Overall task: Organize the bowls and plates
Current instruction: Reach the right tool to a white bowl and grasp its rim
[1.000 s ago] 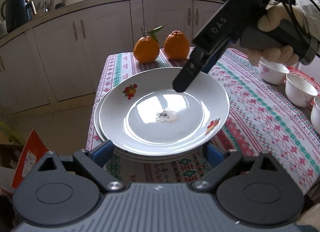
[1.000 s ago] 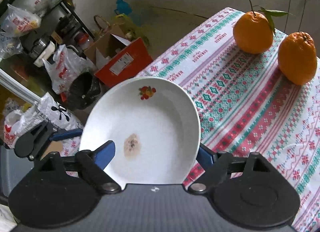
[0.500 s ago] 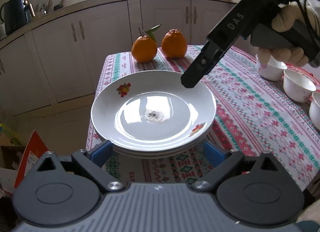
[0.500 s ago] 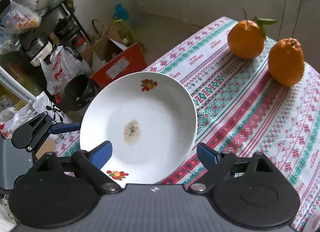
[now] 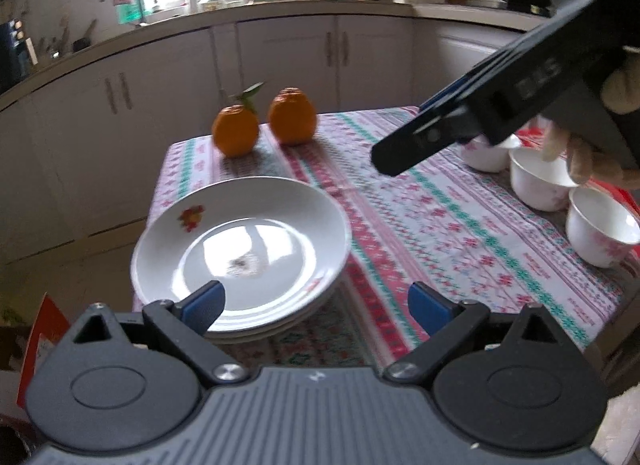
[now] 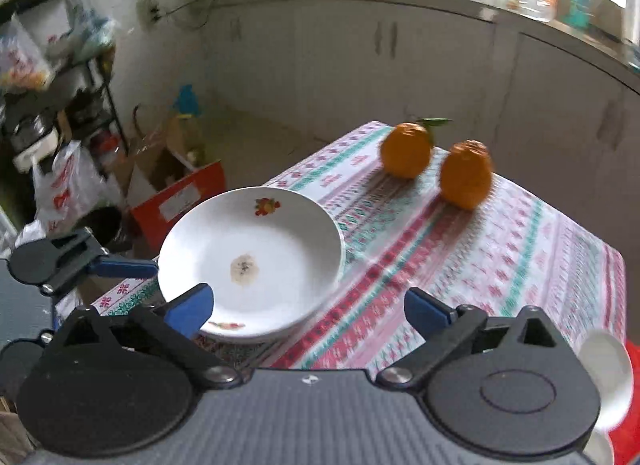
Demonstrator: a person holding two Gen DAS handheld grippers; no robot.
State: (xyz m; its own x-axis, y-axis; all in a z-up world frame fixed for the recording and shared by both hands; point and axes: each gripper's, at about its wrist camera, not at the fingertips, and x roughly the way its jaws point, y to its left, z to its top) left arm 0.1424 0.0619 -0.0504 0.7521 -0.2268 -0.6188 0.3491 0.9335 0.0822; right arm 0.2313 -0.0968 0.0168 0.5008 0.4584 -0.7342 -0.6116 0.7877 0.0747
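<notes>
A stack of white plates [image 5: 240, 249] with fruit decals lies at the table's near left corner; the top plate has a brown smear in its middle. My left gripper [image 5: 316, 303] is open just short of the stack, its left fingertip over the rim in the picture. My right gripper [image 6: 308, 307] hovers above the same stack [image 6: 248, 249], jaws opening wide with nothing held between them. In the left wrist view it hangs over the tablecloth as a dark bar [image 5: 404, 133]. Three white bowls [image 5: 540, 181] stand at the right.
Two oranges [image 5: 236, 131] [image 5: 292, 117] sit at the far end of the patterned tablecloth [image 5: 460, 233]. A gloved hand [image 5: 580, 153] is above the bowls. Off the table's left side lie a red box [image 6: 180, 201], bags and shelves. Cabinets run behind.
My right gripper has opened wide, lifted and drawn back from the top plate, which now lies on the stack. My left gripper has shifted a little, so the stack sits further left in its view.
</notes>
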